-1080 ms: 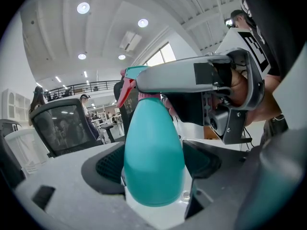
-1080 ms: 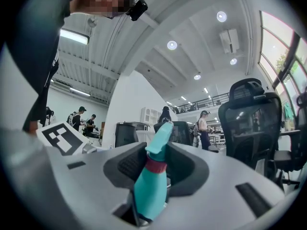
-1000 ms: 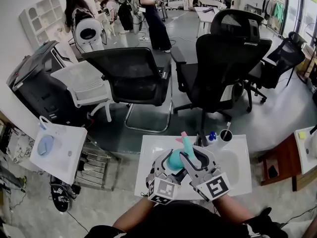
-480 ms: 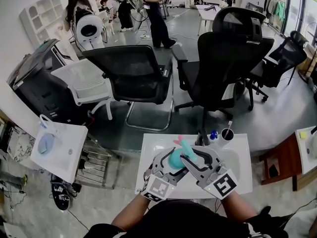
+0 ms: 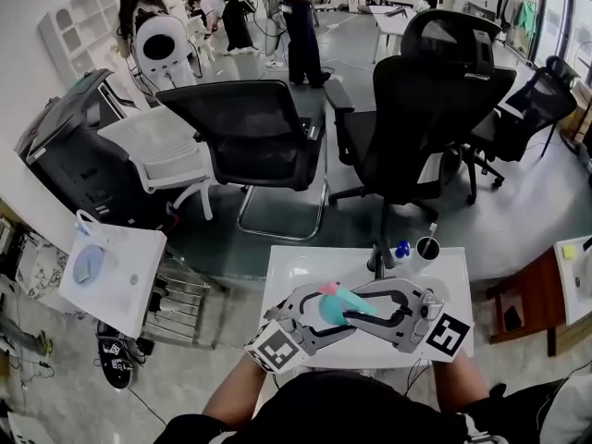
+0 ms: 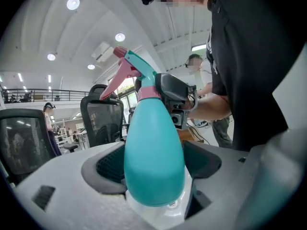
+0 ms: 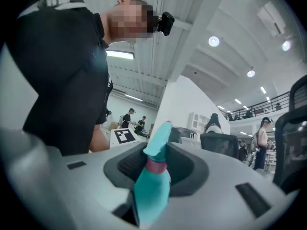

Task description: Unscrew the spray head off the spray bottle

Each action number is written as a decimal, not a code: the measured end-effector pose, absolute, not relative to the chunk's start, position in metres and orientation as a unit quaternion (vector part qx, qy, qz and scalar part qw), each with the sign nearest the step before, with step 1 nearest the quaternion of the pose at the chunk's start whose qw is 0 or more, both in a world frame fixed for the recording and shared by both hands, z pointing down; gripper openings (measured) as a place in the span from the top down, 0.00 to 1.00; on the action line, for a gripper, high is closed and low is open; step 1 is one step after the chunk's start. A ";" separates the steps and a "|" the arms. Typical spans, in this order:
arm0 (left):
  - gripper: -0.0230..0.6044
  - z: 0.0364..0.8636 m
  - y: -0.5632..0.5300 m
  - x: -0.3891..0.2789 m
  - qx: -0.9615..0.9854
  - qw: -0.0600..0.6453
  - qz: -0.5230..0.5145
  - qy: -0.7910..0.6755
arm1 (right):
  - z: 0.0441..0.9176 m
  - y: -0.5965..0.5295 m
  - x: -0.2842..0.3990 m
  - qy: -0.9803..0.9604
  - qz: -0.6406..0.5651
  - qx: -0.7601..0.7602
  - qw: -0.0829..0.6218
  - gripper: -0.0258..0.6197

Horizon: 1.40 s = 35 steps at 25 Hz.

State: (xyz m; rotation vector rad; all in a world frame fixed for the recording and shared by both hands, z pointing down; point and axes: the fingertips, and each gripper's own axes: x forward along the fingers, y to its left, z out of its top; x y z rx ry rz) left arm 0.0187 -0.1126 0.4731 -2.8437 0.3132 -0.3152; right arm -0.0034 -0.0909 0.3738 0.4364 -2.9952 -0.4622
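A teal spray bottle (image 5: 331, 307) with a pink collar and pink trigger is held above the white table (image 5: 294, 268), between both grippers. My left gripper (image 5: 324, 303) is shut on the bottle's wide body (image 6: 154, 152); its spray head (image 6: 139, 73) and trigger (image 6: 120, 78) point away from that gripper's camera. My right gripper (image 5: 357, 309) comes in from the right and is shut on the spray head (image 7: 157, 140) near the pink collar (image 7: 155, 166). The left gripper view shows the right gripper (image 6: 175, 99) behind the collar. The bottle's base is hidden in the left jaws.
A cup holding a pen (image 5: 427, 248) and a small blue-capped bottle (image 5: 400, 250) stand at the table's far right edge. Two black office chairs (image 5: 252, 137) (image 5: 435, 100) stand beyond the table. Another white table (image 5: 111, 276) is at the left. People stand far back.
The right gripper has swung round to the right, its marker cube moving outward. The left gripper's cube has shifted left and down. The bottle has tipped from upright toward lying flat.
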 end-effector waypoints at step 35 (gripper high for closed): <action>0.34 0.501 -0.171 0.014 -0.924 0.030 -0.145 0.353 | 0.397 -0.169 0.007 -0.913 0.027 0.405 -0.034 0.75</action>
